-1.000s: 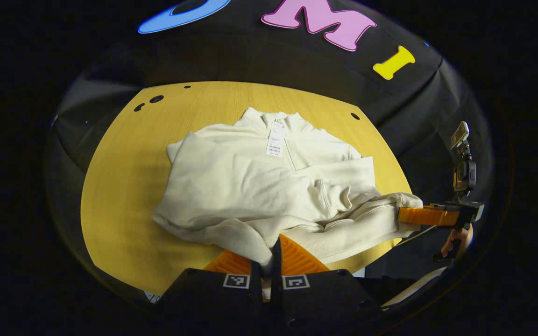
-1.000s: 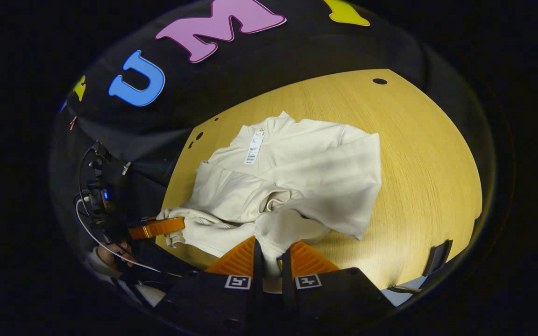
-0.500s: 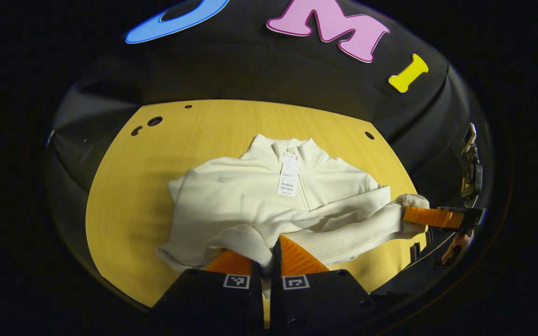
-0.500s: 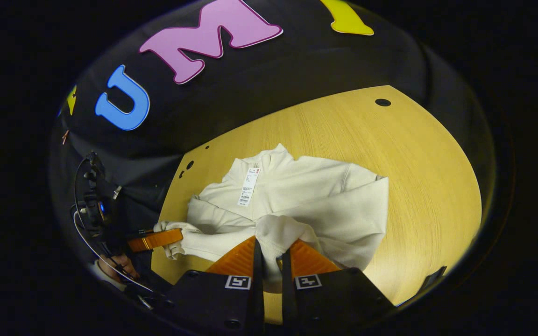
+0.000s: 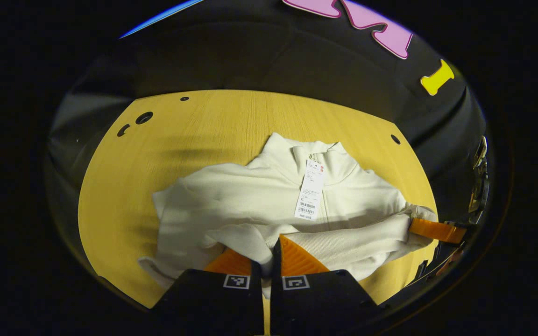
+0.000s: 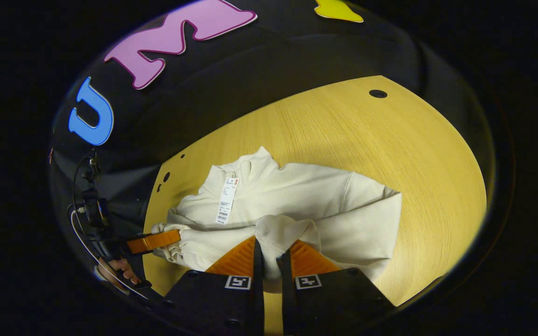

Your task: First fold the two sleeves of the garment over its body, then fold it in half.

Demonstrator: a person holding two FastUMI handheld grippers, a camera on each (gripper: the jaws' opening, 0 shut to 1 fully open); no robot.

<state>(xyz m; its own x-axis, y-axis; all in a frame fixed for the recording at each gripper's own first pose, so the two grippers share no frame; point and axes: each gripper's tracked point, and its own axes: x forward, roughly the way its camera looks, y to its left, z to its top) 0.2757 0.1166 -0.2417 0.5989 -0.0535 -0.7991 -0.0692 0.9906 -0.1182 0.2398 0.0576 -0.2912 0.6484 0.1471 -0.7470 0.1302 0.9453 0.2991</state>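
Left hand-held gripper (image 5: 267, 255) clamping cream garment (image 5: 353, 200) hem, right hand-held gripper (image 6: 271, 261) likewise

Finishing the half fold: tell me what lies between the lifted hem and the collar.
Nothing but the cream sweatshirt's own body and its hanging white paper tag; both hand-held grippers grip the hem.

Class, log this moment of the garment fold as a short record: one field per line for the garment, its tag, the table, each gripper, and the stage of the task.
garment: cream zip-neck top, lying on the table, collar toward the far side
tag: white paper tag hanging at the collar
table: yellow wood top with small round holes
left gripper: shut on the garment's hem
right gripper: shut on the garment's hem
task stage: sleeves lie over the body; hem lifted, fold in half not yet done
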